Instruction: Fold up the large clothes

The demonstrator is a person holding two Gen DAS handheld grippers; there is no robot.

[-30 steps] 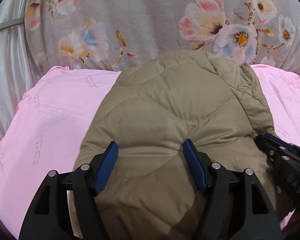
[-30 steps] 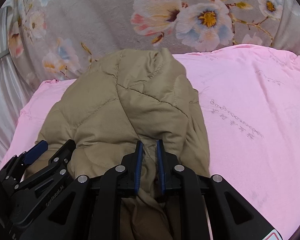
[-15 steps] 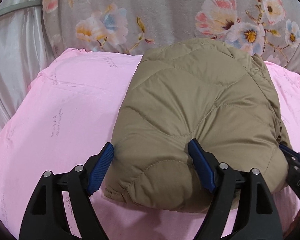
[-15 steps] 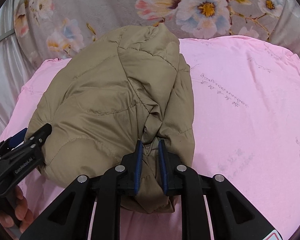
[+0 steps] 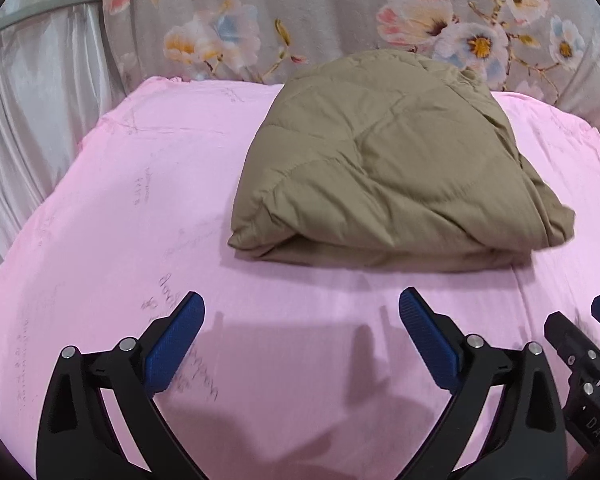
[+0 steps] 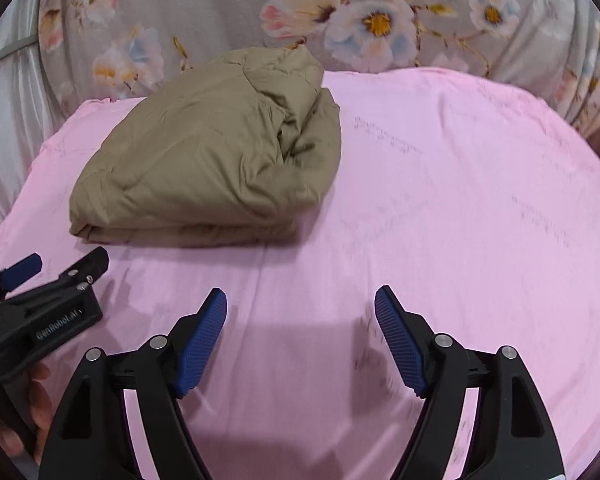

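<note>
quilted tan jacket [image 5: 392, 168] folded on pink sheet [image 5: 120, 208] | left gripper [image 5: 300, 332] jaws opening, empty | right gripper [image 6: 300, 332] jaws opening, empty

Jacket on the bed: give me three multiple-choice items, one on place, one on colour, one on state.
1. Where does the jacket lie?
A. on the pink sheet
B. on the floor
C. on a chair

2. What colour is it?
A. blue
B. khaki tan
C. white

3. What state is it in?
A. spread flat
B. hanging
C. folded into a bundle

Answers: A, pink sheet shows on both sides and in front of it; B, tan quilted fabric; C, stacked layers show at its near edge, and both sets of jaws are clear of it.
</note>
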